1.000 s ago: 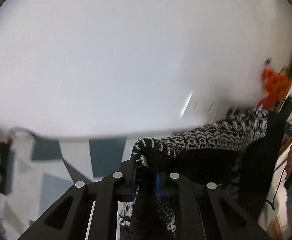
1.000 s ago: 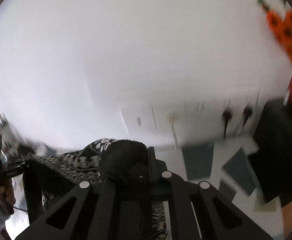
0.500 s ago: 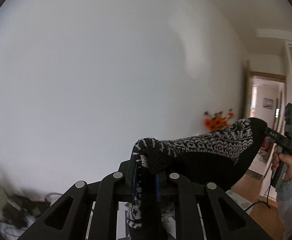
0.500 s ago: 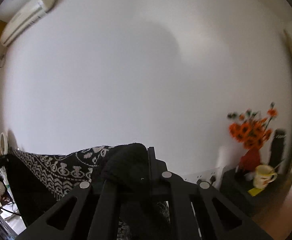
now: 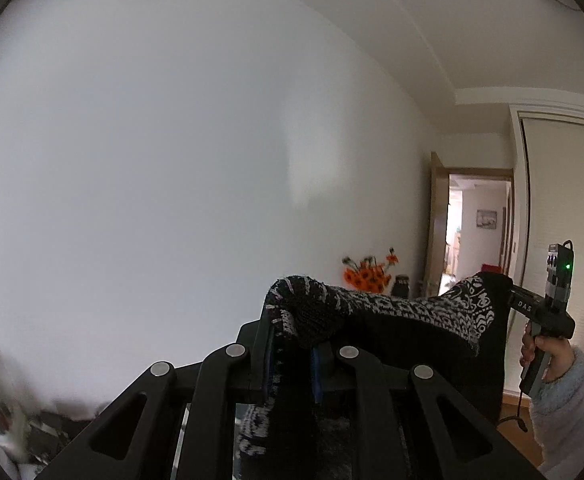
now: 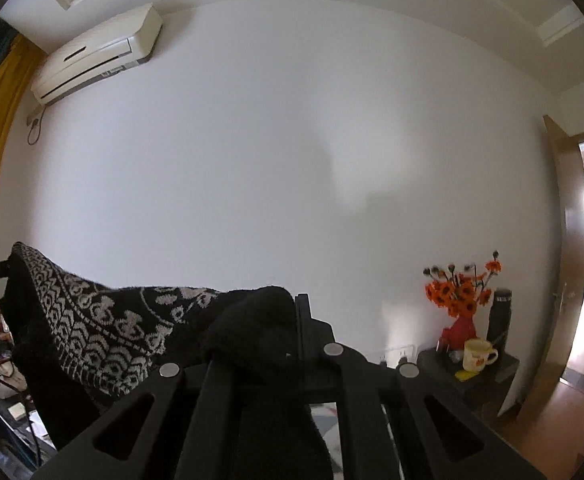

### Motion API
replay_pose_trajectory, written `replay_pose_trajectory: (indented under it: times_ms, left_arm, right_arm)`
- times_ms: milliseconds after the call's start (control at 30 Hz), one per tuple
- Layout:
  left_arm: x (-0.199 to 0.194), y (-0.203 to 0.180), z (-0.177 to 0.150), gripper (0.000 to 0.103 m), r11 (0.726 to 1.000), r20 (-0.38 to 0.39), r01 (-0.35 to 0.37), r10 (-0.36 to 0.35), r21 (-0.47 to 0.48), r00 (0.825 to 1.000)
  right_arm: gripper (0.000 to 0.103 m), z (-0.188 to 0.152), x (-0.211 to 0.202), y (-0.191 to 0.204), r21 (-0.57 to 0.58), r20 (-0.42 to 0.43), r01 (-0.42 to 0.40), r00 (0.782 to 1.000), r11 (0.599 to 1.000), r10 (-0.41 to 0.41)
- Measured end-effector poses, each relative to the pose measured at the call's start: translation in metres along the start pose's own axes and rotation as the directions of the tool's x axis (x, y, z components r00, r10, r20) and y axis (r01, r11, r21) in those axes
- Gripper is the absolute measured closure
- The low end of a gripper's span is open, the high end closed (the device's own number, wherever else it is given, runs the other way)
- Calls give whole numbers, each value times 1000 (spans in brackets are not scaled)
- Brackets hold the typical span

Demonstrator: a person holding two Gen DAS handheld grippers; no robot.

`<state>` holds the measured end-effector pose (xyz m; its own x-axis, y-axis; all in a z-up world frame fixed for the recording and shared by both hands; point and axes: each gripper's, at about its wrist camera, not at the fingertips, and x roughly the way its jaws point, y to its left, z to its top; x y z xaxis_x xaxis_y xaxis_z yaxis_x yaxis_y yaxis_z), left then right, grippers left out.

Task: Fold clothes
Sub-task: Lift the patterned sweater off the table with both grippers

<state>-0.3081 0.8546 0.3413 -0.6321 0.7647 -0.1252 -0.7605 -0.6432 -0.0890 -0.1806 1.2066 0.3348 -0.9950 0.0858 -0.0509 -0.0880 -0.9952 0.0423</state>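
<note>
A black knit sweater with a white pattern [image 5: 403, 312] hangs stretched in the air between my two grippers. My left gripper [image 5: 292, 344] is shut on one bunched corner of it, and the cloth drops down between the fingers. In the left wrist view the right gripper [image 5: 507, 304] shows at the far right, held by a hand in a pale fleece sleeve [image 5: 559, 396]. In the right wrist view my right gripper [image 6: 276, 328] is shut on the other black corner of the sweater [image 6: 104, 320], which runs off to the left.
A white wall fills both views. A dark side table [image 6: 487, 376] holds orange flowers in a red vase [image 6: 459, 304], a mug [image 6: 476, 355] and a black bottle [image 6: 500, 316]. An air conditioner [image 6: 96, 54] hangs high left; a doorway [image 5: 475, 236] opens right.
Both grippers have risen and tilted up with the sweater held between them. The patterned floor and sockets dropped out of view, and the wall, ceiling and doorway came in.
</note>
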Motion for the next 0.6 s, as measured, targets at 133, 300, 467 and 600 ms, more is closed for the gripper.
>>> replay_pose_trajectory:
  times_ms: [133, 300, 467, 600]
  left_arm:
    - [56, 24, -33, 90, 996, -135, -46, 35, -78, 990]
    - [171, 54, -86, 91, 974, -261, -208, 178, -92, 949]
    - [303, 84, -142, 91, 939, -394, -332, 276, -83, 877]
    - [397, 108, -203, 91, 892, -502, -448, 364, -54, 785]
  right_arm:
    - [98, -33, 27, -11, 37, -96, 17, 995, 999, -13]
    - [98, -89, 106, -33, 70, -273, 30, 962, 997, -10]
    - [99, -158, 234, -68, 71, -450, 36, 893, 997, -1]
    - [99, -226, 350, -108, 96, -590, 47, 807, 994, 19]
